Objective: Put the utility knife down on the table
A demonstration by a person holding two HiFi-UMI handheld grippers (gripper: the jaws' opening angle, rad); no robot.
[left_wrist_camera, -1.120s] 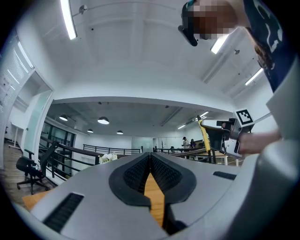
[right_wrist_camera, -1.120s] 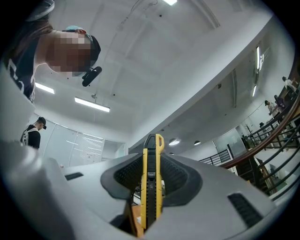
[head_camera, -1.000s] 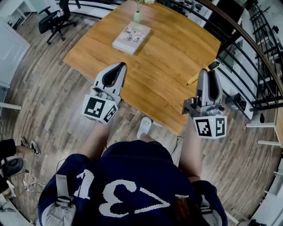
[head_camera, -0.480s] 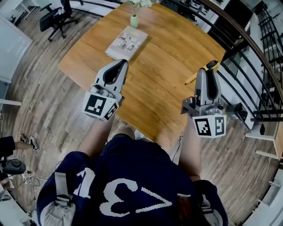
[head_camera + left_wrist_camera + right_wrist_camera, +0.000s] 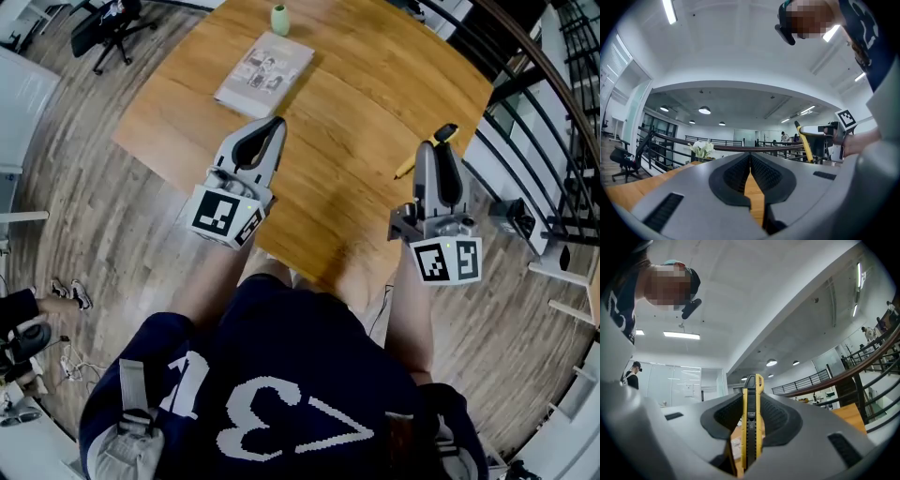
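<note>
A yellow and black utility knife (image 5: 751, 423) stands clamped between the jaws of my right gripper (image 5: 751, 404). In the head view the same knife (image 5: 441, 137) sticks out past my right gripper (image 5: 438, 153), above the right edge of the wooden table (image 5: 356, 103). Its yellow handle also shows in the left gripper view as the utility knife (image 5: 804, 143). My left gripper (image 5: 272, 129) hangs over the table's near left part. Its jaws (image 5: 750, 161) are pressed together with nothing held.
A magazine (image 5: 264, 67) lies at the table's far left, with a small green vase (image 5: 280, 19) behind it. Black railings (image 5: 553, 122) run along the right. An office chair (image 5: 108, 21) stands at the far left on the wood floor.
The table has shifted nearer under both grippers in the head view. Both grippers have moved forward over it; the right one still holds the knife.
</note>
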